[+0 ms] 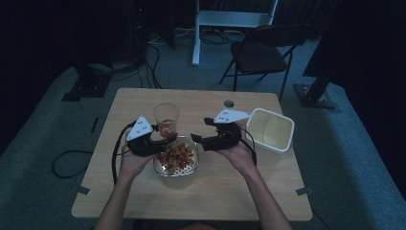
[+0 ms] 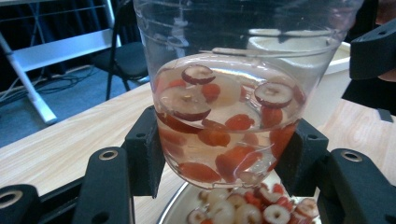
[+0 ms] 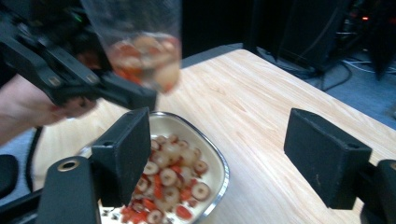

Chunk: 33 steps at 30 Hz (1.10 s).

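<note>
Your left gripper (image 1: 165,138) sat just left of centre in the high view, its jaws pinching a clear plastic cup (image 1: 165,120) low on its wall. In the left gripper view that cup (image 2: 233,93) stood upright through the middle of the frame, the two black pads pressed against its lower sides, and it was partly full of red and pale fruit slices (image 2: 224,126) in liquid. Its base hung above the near rim of a metal bowl (image 2: 175,210) at the bottom of the frame.

Your right gripper (image 1: 195,139) lay just right of centre in the high view, pointing left over the bowl's (image 1: 191,168) right edge. In the right gripper view your jaws stood spread with nothing between them; one pad was lower left over the bowl (image 3: 219,172), the other at the right over the bare desk (image 3: 261,102). The bowl held more fruit pieces (image 3: 168,177), and the cup (image 3: 140,46) showed blurred at upper left in the other gripper.

A white rectangular container (image 1: 285,139) stood on the desk (image 1: 239,201) at centre right of the high view, just beside your right hand (image 1: 242,155).
</note>
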{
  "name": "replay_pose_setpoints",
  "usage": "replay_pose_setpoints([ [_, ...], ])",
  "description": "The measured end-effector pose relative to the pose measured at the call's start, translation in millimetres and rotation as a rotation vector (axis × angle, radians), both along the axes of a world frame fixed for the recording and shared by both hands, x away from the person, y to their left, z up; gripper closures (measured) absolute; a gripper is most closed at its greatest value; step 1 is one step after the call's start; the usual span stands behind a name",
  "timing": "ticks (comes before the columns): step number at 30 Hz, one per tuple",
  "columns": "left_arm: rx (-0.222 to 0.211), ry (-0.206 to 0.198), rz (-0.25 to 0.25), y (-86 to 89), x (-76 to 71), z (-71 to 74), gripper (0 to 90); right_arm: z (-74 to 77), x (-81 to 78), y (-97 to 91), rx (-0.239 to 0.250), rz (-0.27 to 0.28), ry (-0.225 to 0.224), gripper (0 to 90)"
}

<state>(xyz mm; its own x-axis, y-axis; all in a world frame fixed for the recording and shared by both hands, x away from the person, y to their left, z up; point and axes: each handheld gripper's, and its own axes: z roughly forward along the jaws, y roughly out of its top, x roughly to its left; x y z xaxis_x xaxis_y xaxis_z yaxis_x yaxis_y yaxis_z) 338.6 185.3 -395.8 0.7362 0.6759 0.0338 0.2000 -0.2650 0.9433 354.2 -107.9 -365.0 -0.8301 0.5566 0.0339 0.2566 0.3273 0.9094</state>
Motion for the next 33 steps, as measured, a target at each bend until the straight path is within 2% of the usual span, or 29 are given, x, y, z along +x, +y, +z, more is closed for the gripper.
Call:
replay_pose_setpoints([
  [3, -0.010, 0.002, 0.024, 9.0, -1.2, -0.9, 43.1, -8.6, -1.9, -6.7, -0.041, -0.046, -0.013, 26.8],
  [5, -0.010, 0.003, 0.033, 12.2, -1.6, -1.4, 43.1, -8.6, -1.9, -6.7, -0.041, -0.046, -0.013, 26.8],
  [6, -0.009, 0.005, 0.046, 17.5, -2.4, -2.4, 43.1, -14.1, -3.6, -10.7, -0.059, -0.064, -0.019, 26.8],
  [8, -0.006, 0.006, 0.072, 26.2, -4.2, -4.2, 43.1, -18.5, -5.0, -13.8, -0.065, -0.077, -0.018, 27.2],
  [12, -0.013, 0.003, 0.097, 33.6, -7.5, -5.9, 43.1, -28.0, -8.3, -18.9, -0.075, -0.091, -0.021, 28.9],
  [16, -0.005, -0.011, 0.155, 46.2, -12.3, -9.8, 43.0, -48.5, -14.8, -27.8, -0.079, -0.117, 0.008, 28.9],
  [17, -0.005, -0.011, 0.155, 46.2, -12.3, -9.8, 43.0, -52.8, -15.7, -30.3, -0.081, -0.123, 0.015, 28.9],
  [22, 0.052, -0.031, 0.208, 60.0, -14.4, -14.1, 43.0, -73.2, -19.7, -44.5, -0.070, -0.152, 0.051, 29.9],
  [24, 0.061, -0.031, 0.214, 62.3, -14.0, -14.9, 43.0, -77.5, -20.4, -47.4, -0.071, -0.159, 0.063, 29.9],
  [25, 0.071, -0.032, 0.221, 65.0, -13.5, -15.7, 43.0, -87.4, -21.7, -52.9, -0.075, -0.171, 0.086, 29.9],
  [27, 0.102, -0.044, 0.232, 69.4, -13.4, -17.2, 43.0, -94.6, -23.0, -56.6, -0.077, -0.179, 0.101, 30.8],
  [28, 0.102, -0.044, 0.232, 69.4, -13.4, -17.2, 43.0, -94.6, -23.0, -56.6, -0.077, -0.179, 0.101, 30.8],
  [29, 0.115, -0.049, 0.233, 70.7, -13.1, -17.8, 43.0, -102.6, -24.9, -60.9, -0.077, -0.187, 0.119, 31.2],
  [30, 0.142, -0.057, 0.239, 71.9, -12.5, -18.4, 43.0, -106.3, -25.5, -62.5, -0.076, -0.191, 0.127, 31.5],
  [31, 0.142, -0.057, 0.239, 71.9, -12.5, -18.4, 43.0, -109.0, -25.9, -63.6, -0.077, -0.192, 0.134, 31.8],
  [32, 0.182, -0.065, 0.250, 72.2, -11.4, -19.3, 43.0, -112.7, -26.5, -64.8, -0.079, -0.193, 0.143, 31.9],
  [33, 0.194, -0.067, 0.251, 72.4, -10.6, -19.7, 43.0, -116.2, -27.0, -65.8, -0.082, -0.196, 0.152, 31.9],
])
